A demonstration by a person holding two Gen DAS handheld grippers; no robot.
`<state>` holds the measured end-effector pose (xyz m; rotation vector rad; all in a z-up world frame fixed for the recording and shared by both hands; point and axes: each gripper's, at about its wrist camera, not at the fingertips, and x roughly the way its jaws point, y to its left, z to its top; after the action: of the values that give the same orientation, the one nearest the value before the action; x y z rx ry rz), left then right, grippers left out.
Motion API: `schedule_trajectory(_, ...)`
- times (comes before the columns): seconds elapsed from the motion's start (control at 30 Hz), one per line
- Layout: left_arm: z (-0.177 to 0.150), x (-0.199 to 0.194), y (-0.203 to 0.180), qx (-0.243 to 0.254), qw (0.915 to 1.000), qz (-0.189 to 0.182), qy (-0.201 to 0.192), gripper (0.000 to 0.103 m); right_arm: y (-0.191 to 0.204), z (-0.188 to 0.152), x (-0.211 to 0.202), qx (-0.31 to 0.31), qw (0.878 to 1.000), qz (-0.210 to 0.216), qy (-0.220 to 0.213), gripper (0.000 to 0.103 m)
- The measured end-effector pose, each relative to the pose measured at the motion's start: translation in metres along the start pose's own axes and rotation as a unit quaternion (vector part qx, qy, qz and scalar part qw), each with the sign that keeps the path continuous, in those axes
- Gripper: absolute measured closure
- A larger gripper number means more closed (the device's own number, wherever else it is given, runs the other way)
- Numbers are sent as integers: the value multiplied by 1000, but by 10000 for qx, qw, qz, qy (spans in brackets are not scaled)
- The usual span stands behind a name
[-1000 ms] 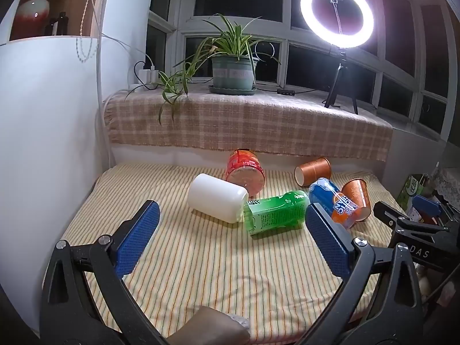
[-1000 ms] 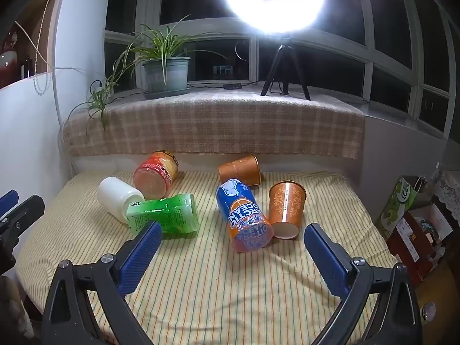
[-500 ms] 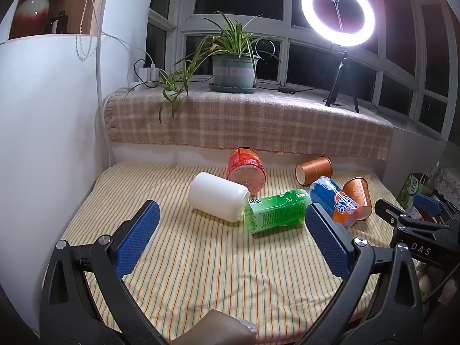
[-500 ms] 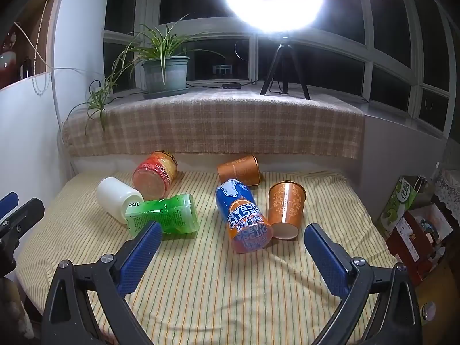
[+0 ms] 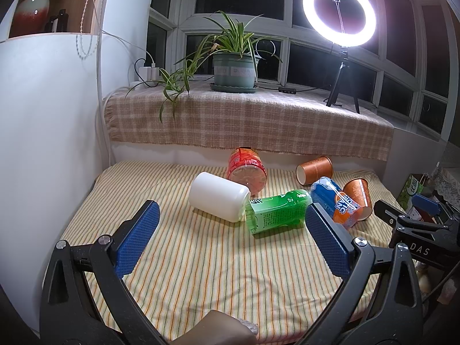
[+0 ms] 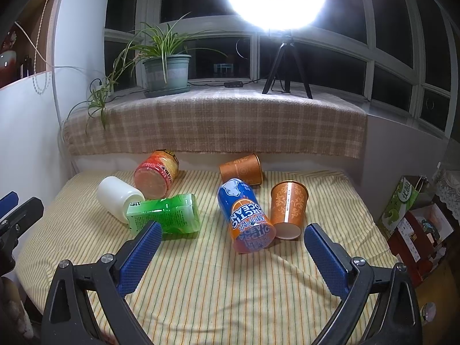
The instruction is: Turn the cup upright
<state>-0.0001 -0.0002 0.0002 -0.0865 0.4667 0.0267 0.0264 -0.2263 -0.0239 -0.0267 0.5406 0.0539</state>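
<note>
Striped cloth [image 6: 230,287] bears a tipped, tapered copper paper cup [image 6: 288,209].

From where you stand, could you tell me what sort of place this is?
Probably a room at home, by a bay window at night: a potted plant and ring light on the sill, a striped cloth below.

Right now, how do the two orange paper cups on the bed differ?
The far cup lies near the back wall, its bottom toward the right wrist camera; the near cup lies beside the blue can, its open mouth toward that camera. Both are tipped on their sides and untouched.
</note>
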Motion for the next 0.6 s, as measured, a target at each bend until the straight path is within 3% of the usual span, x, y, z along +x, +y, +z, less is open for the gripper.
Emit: schedule_trajectory(0.6,0,0,0,-5,10000,-1,11,0,-1,1,0,34,10000,16,20,2)
